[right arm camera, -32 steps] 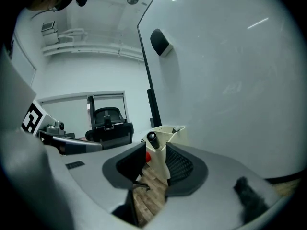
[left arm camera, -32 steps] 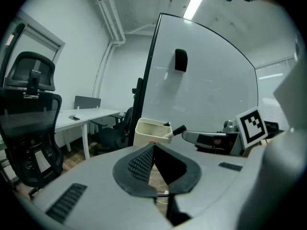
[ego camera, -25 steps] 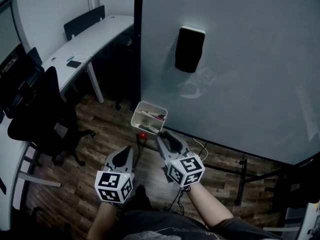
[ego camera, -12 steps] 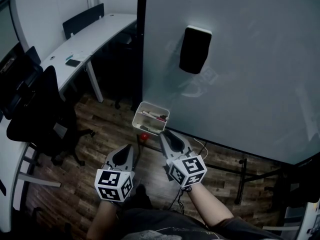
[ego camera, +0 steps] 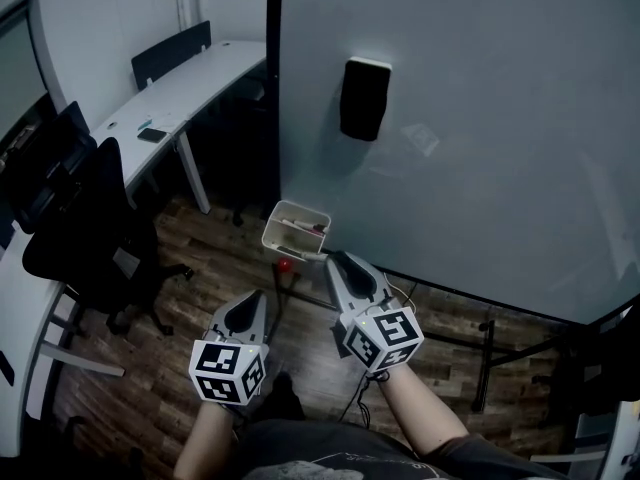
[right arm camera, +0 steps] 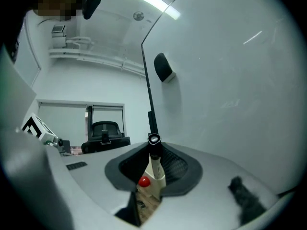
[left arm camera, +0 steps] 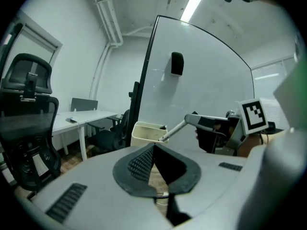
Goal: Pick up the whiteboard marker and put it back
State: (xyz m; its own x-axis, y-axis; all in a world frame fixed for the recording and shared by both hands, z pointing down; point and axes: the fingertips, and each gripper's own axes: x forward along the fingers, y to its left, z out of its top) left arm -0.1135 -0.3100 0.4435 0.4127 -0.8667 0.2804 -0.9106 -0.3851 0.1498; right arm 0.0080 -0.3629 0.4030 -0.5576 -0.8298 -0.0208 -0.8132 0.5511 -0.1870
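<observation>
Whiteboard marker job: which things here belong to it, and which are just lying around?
For the job: whiteboard marker, white tray, whiteboard.
Just lying about: office chair, desk, phone on it, red thing on the floor.

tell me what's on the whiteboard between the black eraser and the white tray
Nothing. The stretch of whiteboard between the black eraser and the white tray is bare, as the head view shows.
</observation>
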